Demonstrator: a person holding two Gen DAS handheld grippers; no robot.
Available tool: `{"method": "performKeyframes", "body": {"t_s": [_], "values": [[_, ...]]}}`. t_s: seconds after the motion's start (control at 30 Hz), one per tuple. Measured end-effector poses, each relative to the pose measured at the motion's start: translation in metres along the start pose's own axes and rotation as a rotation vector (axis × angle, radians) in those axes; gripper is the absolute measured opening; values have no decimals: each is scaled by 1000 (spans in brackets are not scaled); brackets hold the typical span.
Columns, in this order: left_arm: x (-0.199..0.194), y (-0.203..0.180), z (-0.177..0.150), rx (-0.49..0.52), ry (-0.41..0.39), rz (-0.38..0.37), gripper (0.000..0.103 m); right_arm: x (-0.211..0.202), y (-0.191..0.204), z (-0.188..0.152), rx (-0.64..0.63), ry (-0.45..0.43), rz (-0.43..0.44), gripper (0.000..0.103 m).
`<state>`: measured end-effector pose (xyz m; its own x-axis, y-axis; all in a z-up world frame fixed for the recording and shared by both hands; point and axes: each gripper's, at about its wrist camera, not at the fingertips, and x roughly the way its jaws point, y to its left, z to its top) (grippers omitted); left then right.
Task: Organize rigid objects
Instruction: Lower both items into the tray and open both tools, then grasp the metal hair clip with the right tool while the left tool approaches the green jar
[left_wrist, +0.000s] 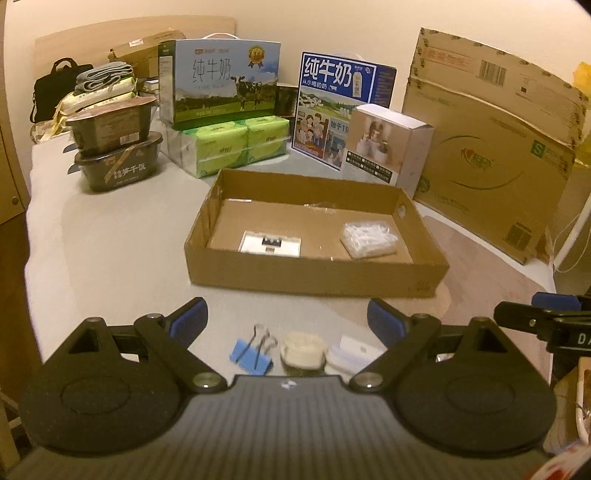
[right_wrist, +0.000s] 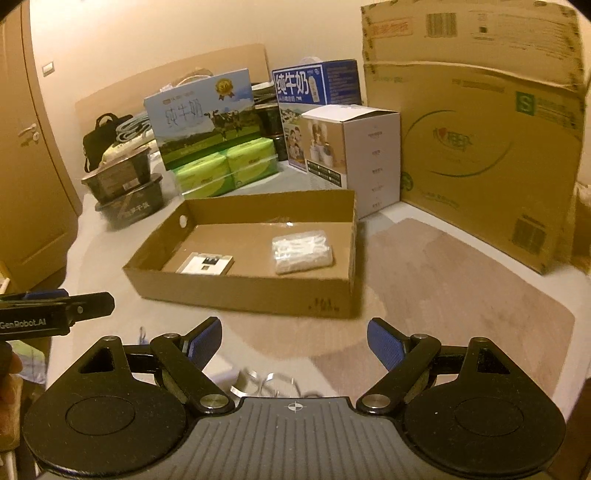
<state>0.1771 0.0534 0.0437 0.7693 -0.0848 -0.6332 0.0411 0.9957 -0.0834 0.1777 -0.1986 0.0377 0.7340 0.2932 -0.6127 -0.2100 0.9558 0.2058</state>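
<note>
Two grippers hang above the pale table (left_wrist: 110, 240), and both have their jaws spread wide with nothing between the blue ribbed pads. The left gripper (left_wrist: 288, 321) is over three small things that lie in a row on the table, without touching them: a blue binder clip (left_wrist: 251, 355) with bent wire handles, a small round jar with a cream lid (left_wrist: 303, 353), and a flat white packet (left_wrist: 351, 353). The right gripper (right_wrist: 294, 341) is over the bare table; some blurred wire shapes lie near its body.

Beyond them stands a shallow open cardboard tray (left_wrist: 314, 275) of brown corrugated board. Inside it lie a flat white card with dark print (left_wrist: 270, 243) and a clear plastic bag of small white pieces (left_wrist: 369, 240), well apart from each other.
</note>
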Motion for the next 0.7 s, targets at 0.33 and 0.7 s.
{"method": "performKeyframes", "body": {"t_s": [0.33,0.7], "values": [[-38,-4,-32,22,16,22,92,-43,8,-37,-11,9,-32,86],[-64,-9,-63,38,28,13,92,-56,5,-67,-20,62,-71,86]]}}
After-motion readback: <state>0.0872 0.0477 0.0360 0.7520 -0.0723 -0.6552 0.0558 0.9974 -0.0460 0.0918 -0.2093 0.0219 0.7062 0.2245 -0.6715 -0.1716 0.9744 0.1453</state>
